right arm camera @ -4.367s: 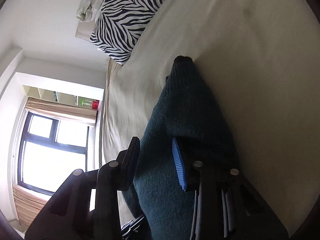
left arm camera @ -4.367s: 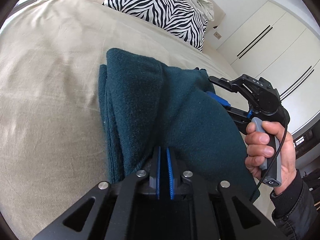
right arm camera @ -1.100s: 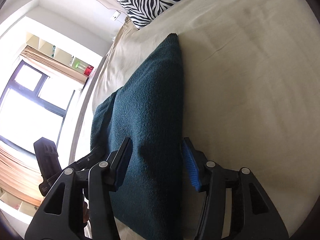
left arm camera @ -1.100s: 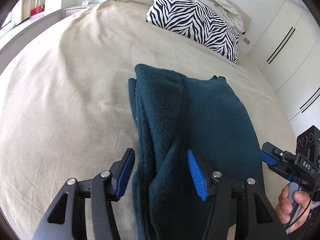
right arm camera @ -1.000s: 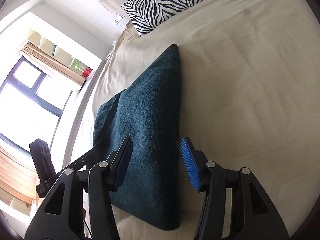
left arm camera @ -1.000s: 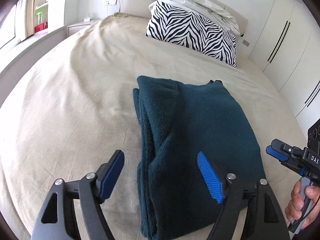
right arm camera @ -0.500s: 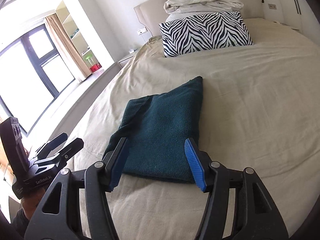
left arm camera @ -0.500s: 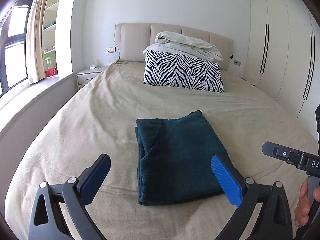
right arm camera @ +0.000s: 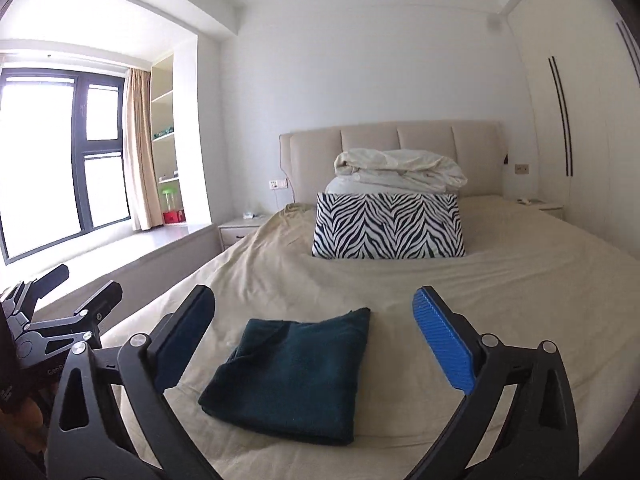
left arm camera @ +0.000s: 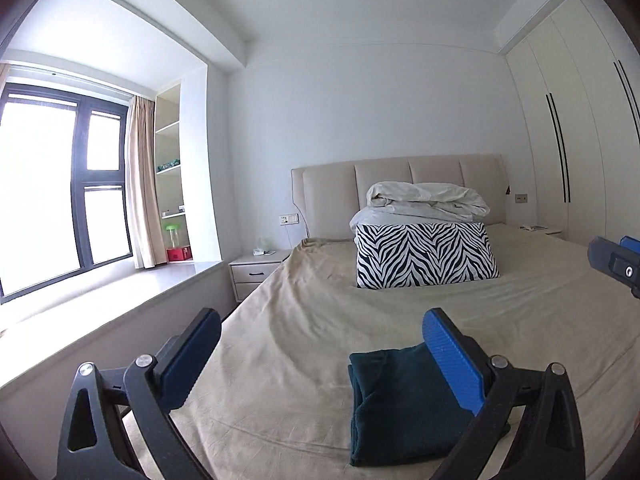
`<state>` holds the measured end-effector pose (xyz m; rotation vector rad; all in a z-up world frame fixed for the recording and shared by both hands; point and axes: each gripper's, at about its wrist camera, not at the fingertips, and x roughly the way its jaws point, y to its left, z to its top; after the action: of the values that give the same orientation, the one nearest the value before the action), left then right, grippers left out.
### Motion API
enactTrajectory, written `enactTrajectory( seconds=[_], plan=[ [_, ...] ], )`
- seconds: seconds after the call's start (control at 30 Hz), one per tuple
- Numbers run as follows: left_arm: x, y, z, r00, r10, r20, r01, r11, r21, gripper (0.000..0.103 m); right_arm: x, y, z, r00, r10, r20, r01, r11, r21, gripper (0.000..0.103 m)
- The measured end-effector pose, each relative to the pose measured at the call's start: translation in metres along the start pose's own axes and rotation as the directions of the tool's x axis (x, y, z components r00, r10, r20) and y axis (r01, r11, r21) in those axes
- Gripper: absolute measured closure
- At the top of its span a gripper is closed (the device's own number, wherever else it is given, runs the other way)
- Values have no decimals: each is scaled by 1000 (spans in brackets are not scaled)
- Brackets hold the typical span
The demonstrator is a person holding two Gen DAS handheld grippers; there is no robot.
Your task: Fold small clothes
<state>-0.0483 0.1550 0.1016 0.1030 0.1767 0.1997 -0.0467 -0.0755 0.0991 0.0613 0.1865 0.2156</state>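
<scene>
A dark teal garment [right arm camera: 294, 372], folded into a flat rectangle, lies near the foot of the beige bed [right arm camera: 500, 304]. In the left wrist view the garment [left arm camera: 392, 408] is partly behind my right-hand finger. My left gripper [left arm camera: 320, 356] is wide open and empty, held back and above the bed. My right gripper [right arm camera: 314, 332] is wide open and empty, raised above the garment and not touching it. The left gripper also shows at the left edge of the right wrist view [right arm camera: 60, 312].
A zebra-print pillow [right arm camera: 388, 226] and a bundled white duvet [right arm camera: 400, 170] sit at the padded headboard. A window ledge [right arm camera: 100, 248] and nightstand [right arm camera: 240, 228] run along the left; white wardrobes [left arm camera: 580, 140] stand on the right.
Both grippers let go of the garment, opened wide and pulled back and up from the bed. The folded garment stays flat where it was left.
</scene>
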Motion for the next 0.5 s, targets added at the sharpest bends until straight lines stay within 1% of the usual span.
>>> enactTrajectory(
  seconds=[0.03, 0.07, 0.13, 0.2, 0.27, 0.33, 0.37, 0.43, 0.5],
  plan=[
    [-2, 0, 6, 1000, 3, -18, -3, 1000, 18, 0, -8, 1, 7, 1000, -3, 27, 3, 1000, 8, 0],
    [-6, 2, 10, 1000, 8, -21, -7, 1000, 24, 0, -18, 3, 17, 999, -4, 38, 3, 1000, 19, 0],
    [-15, 8, 19, 1000, -5, -11, 5, 1000, -2, 0, -33, 2, 33, 998, -1, 65, -2, 999, 50, 0],
    [-21, 13, 25, 1000, -16, -26, 15, 999, -30, 0, -54, 3, 50, 994, -11, 111, 3, 997, 73, 0],
    [-22, 15, 26, 997, -32, -74, 28, 998, -55, 0, -74, 5, 63, 987, -20, 157, 9, 997, 72, 0],
    [-15, 17, 21, 989, -32, -143, 23, 997, -69, 0, -87, 9, 71, 984, -29, 177, 22, 999, 45, 0],
    [-11, 17, 16, 984, -32, -173, 20, 997, -69, 0, -89, 11, 71, 987, -28, 159, 23, 999, 30, 0],
    [-4, 18, 5, 971, -51, -234, 33, 996, -78, 0, -84, 13, 66, 998, -24, 64, 23, 1000, 16, 0],
    [6, 15, -11, 943, -84, -321, 58, 994, -91, 0, -74, 13, 53, 999, -20, -41, 21, 999, 28, 0]
  ],
)
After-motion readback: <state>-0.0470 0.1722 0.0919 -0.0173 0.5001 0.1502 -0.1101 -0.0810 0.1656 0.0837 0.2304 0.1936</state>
